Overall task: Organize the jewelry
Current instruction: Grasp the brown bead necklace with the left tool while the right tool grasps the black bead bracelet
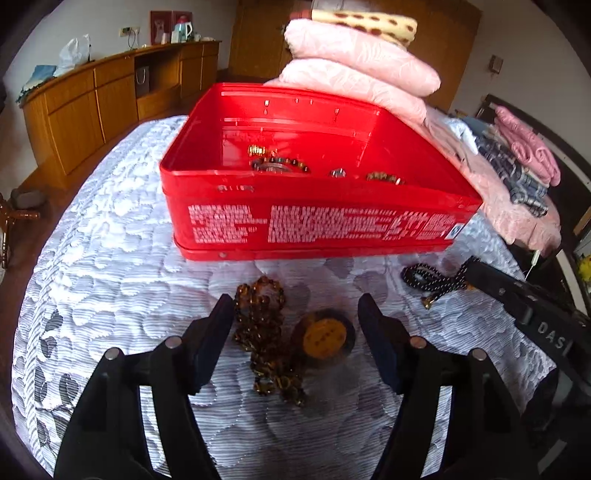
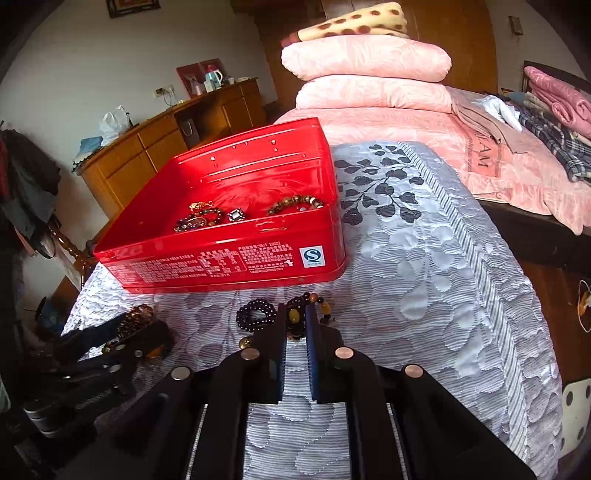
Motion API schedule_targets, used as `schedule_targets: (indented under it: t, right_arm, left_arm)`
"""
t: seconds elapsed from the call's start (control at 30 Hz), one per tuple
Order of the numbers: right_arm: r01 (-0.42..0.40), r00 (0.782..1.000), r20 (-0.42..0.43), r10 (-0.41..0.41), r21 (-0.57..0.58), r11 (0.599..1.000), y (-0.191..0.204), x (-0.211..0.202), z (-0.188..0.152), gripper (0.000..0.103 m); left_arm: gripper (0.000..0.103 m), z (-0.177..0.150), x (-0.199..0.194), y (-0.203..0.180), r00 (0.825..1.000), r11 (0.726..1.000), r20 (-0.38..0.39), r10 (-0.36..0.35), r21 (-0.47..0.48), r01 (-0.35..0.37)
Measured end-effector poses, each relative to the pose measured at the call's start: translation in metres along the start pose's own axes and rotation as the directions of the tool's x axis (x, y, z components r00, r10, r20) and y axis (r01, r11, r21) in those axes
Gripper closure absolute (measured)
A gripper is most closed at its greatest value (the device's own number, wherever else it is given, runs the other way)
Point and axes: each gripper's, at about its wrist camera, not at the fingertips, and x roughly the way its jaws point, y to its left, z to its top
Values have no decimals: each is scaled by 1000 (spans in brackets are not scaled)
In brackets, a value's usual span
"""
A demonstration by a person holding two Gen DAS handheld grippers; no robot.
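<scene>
A red tin box (image 1: pixel 317 218) stands open on the quilted bed, with several bracelets (image 1: pixel 279 162) and a ring inside; it also shows in the right wrist view (image 2: pixel 221 262). My left gripper (image 1: pixel 295 306) is open, its fingers on either side of an amber bead necklace (image 1: pixel 264 332) and a round amber pendant (image 1: pixel 324 338) lying on the quilt. My right gripper (image 2: pixel 295 314) is closed on a dark bead necklace with amber beads (image 2: pixel 295 317); its loop (image 2: pixel 255 314) lies on the quilt to the left. The right gripper also shows in the left wrist view (image 1: pixel 476 269), on the black beads (image 1: pixel 432 278).
Folded pink quilts (image 2: pixel 365 77) and a spotted blanket (image 2: pixel 351 22) are stacked behind the box. Folded clothes (image 2: pixel 550 122) lie at the far right. A wooden cabinet (image 1: pixel 103 107) runs along the left wall. The bed edge (image 2: pixel 517 295) drops off at the right.
</scene>
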Motion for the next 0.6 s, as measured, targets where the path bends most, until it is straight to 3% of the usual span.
schedule_targets:
  t: [0.1, 0.2, 0.3, 0.6]
  right_arm:
    - [-3, 1000, -1, 3, 3, 1000, -1, 1, 0, 93]
    - [-5, 1000, -3, 5, 3, 1000, -1, 2, 0, 93]
    - [-11, 1000, -3, 11, -2, 1000, 1, 1, -1, 93]
    - [-37, 999, 27, 38, -31, 999, 12, -13, 1, 93]
  left_arm:
    - [53, 1, 3, -1, 1000, 1000, -8, 18, -16, -18]
    - [84, 1, 5, 2, 1000, 999, -12, 14, -45, -14]
    - [88, 2, 3, 6, 1000, 998, 0, -20, -67, 20]
    - [89, -3, -33, 18, 994, 995, 103, -33, -85, 42]
